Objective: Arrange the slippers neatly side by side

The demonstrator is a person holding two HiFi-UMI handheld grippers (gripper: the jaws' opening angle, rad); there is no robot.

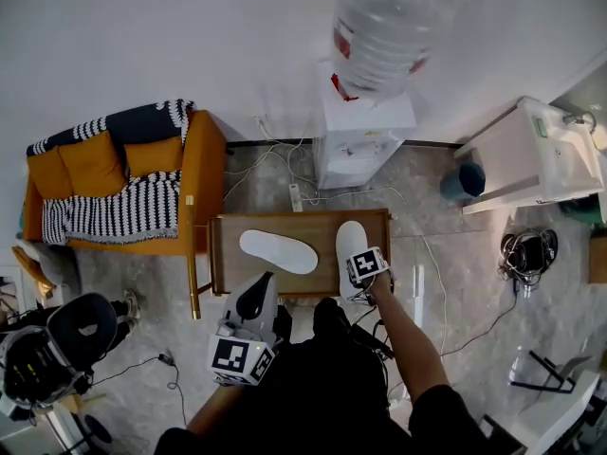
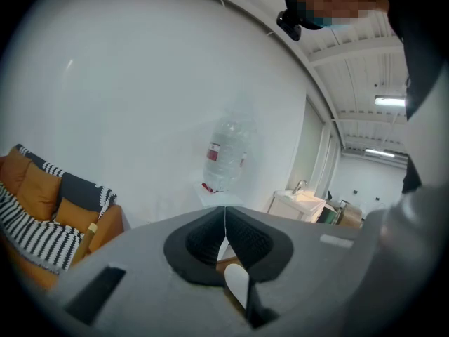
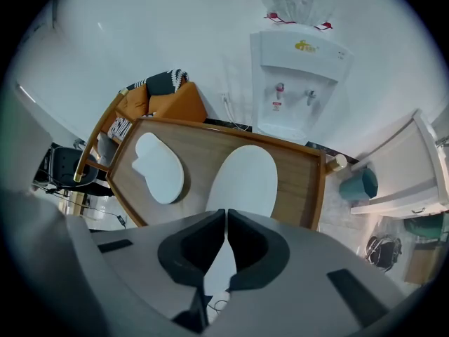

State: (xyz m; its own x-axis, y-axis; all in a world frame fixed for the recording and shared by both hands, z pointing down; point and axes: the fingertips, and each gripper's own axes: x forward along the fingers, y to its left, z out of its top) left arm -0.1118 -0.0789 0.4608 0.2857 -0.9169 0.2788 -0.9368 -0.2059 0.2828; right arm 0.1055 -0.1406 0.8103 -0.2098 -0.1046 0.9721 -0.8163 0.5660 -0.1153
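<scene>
Two white slippers lie on a low wooden table [image 1: 228,263]. The left slipper [image 1: 278,251] lies slanted across the table's left half and shows as a pale oval [image 3: 160,167] in the right gripper view. The right slipper [image 1: 351,245] points away from me, lengthwise. My right gripper [image 1: 363,278] points steeply down at that slipper's near end; its jaws [image 3: 226,213] are shut on the slipper's [image 3: 242,177] edge. My left gripper [image 1: 256,294] hovers at the table's front edge, shut and empty [image 2: 224,209]. A bit of white slipper [image 2: 237,283] shows below its pads.
An orange sofa [image 1: 114,173] with a striped blanket stands left of the table. Behind the table are a water dispenser [image 1: 363,131], a teal bin [image 1: 465,180] and a white sink cabinet [image 1: 541,154]. Cables run over the floor; a black chair [image 1: 57,339] stands near left.
</scene>
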